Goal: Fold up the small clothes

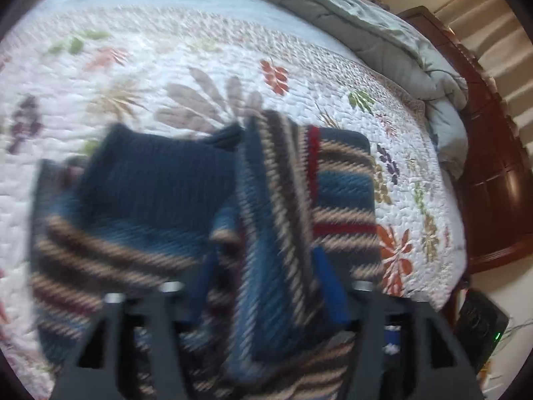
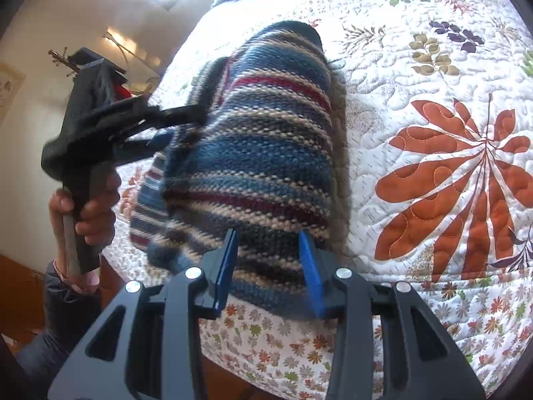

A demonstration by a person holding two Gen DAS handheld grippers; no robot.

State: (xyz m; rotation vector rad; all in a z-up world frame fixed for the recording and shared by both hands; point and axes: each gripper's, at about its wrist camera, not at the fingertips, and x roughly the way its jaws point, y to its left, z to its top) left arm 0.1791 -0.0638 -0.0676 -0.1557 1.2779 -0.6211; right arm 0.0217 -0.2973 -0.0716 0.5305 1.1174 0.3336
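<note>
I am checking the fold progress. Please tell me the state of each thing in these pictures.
striped knit garment: partly folded, bunched, lifted off the quilt.
left gripper: closed on garment edge.
right gripper: fingers apart, garment between them.
quilt: spread flat.
grey duvet: crumpled.

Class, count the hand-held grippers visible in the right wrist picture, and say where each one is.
2. The right hand-held gripper is at bottom centre, its blue fingers straddling the striped knit sweater. The left hand-held gripper comes in from the left, meeting the sweater's edge.
</note>
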